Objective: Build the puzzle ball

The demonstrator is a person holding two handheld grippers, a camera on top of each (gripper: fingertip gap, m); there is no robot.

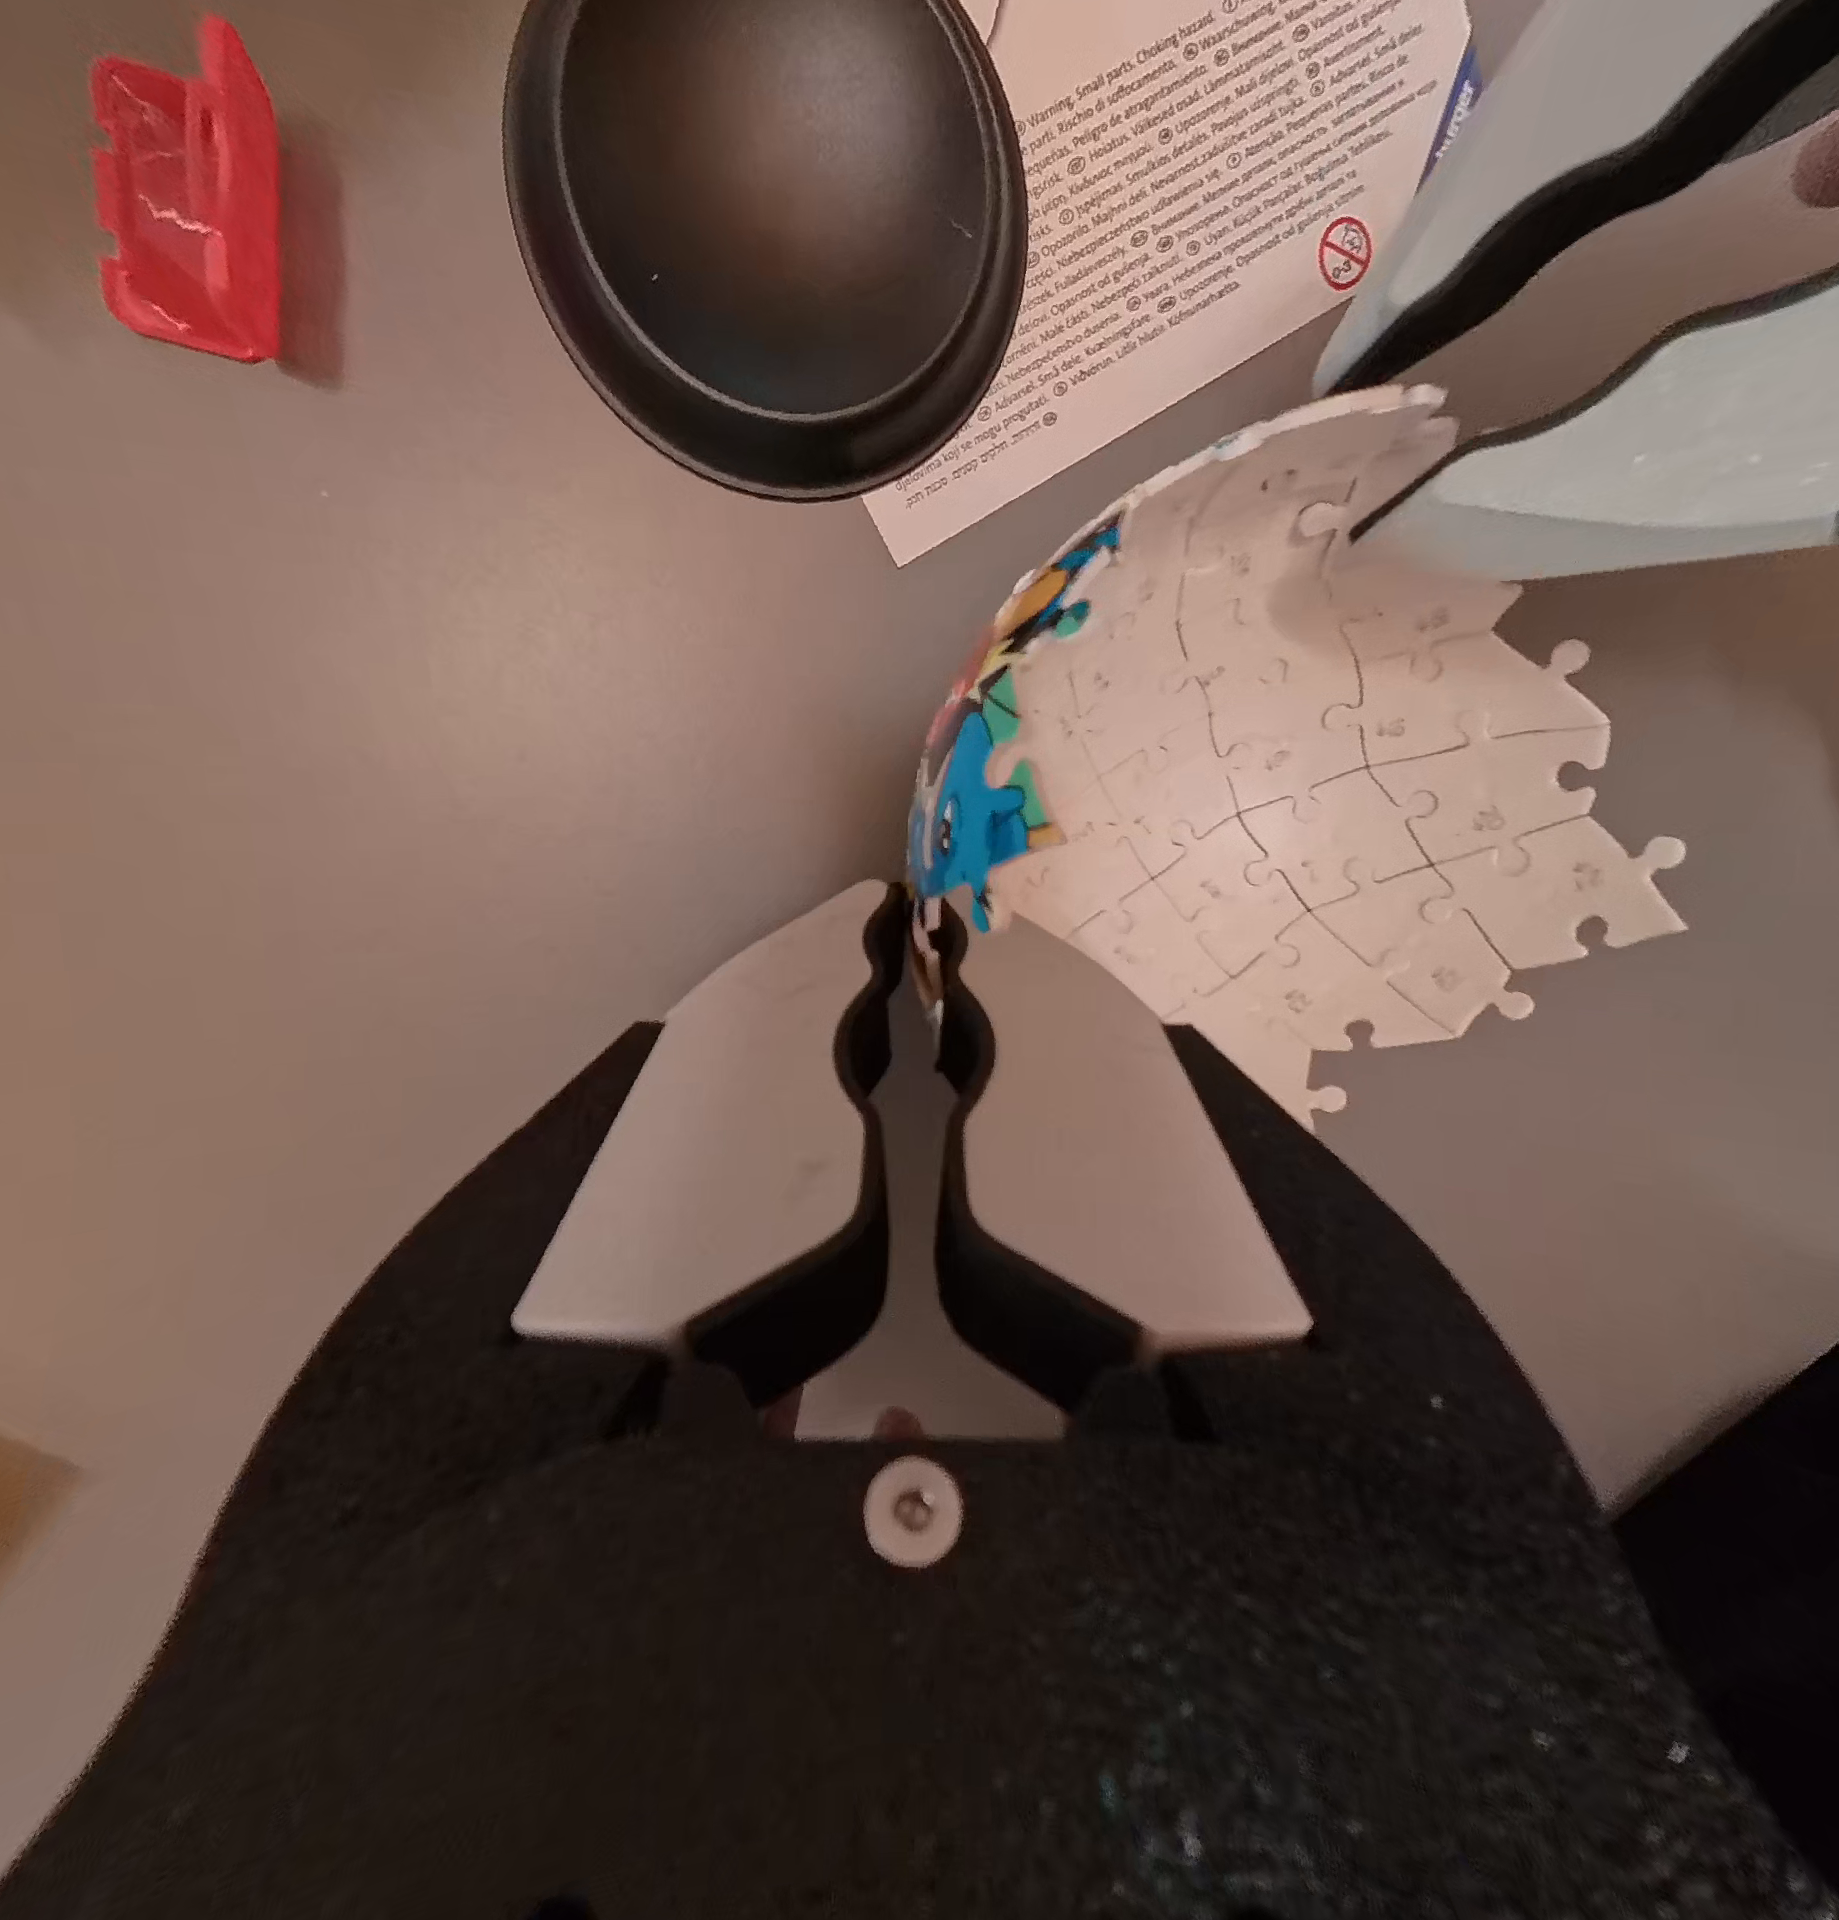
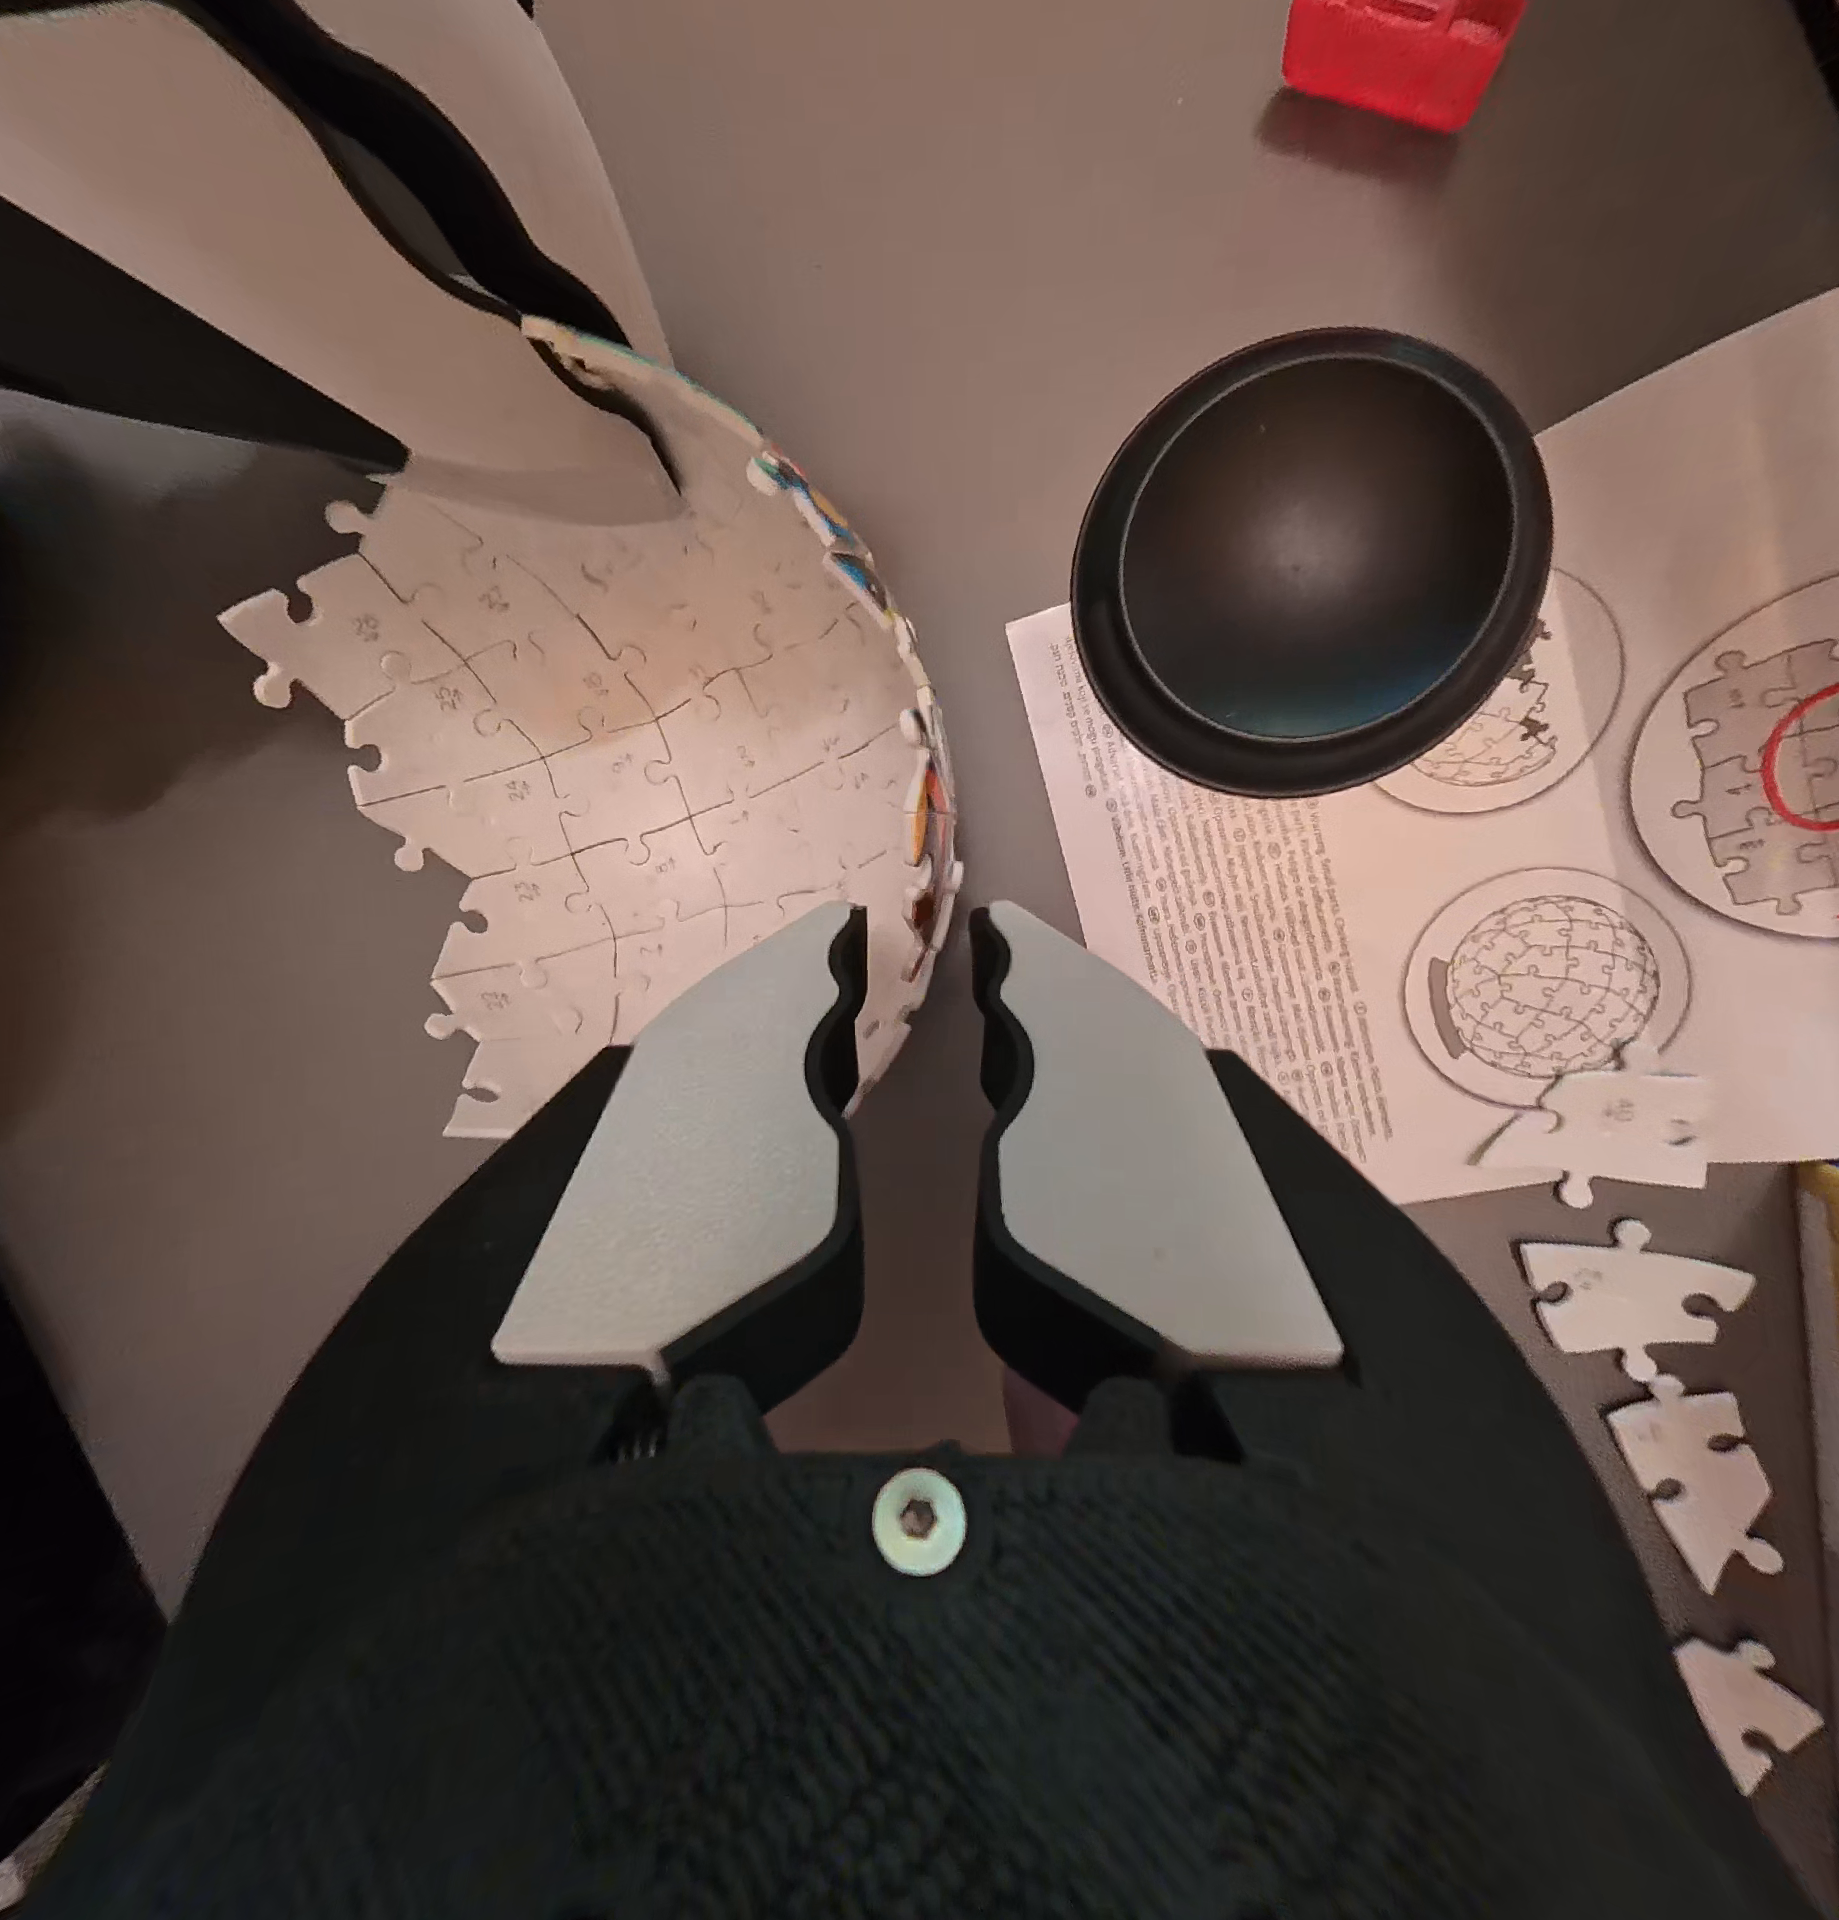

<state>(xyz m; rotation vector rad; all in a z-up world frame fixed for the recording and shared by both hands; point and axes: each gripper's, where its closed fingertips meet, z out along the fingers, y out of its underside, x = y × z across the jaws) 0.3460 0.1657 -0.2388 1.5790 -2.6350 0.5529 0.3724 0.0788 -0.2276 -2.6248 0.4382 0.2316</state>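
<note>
Item: half-built puzzle ball, rim pinched in my left gripper. My right gripper stands narrowly parted, empty. Next: fetch a loose piece lying right of it.

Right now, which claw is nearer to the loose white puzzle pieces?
Right. The right claw is open at the rim of the half-built ball, with the loose pieces lying just to its right. The left claw grips the opposite rim, farther away.

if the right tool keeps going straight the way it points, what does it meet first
Probably the rim of the half-built puzzle ball, whose edge already sits between the right tool's open jaws; past it only bare table, though depth is unclear.
</note>
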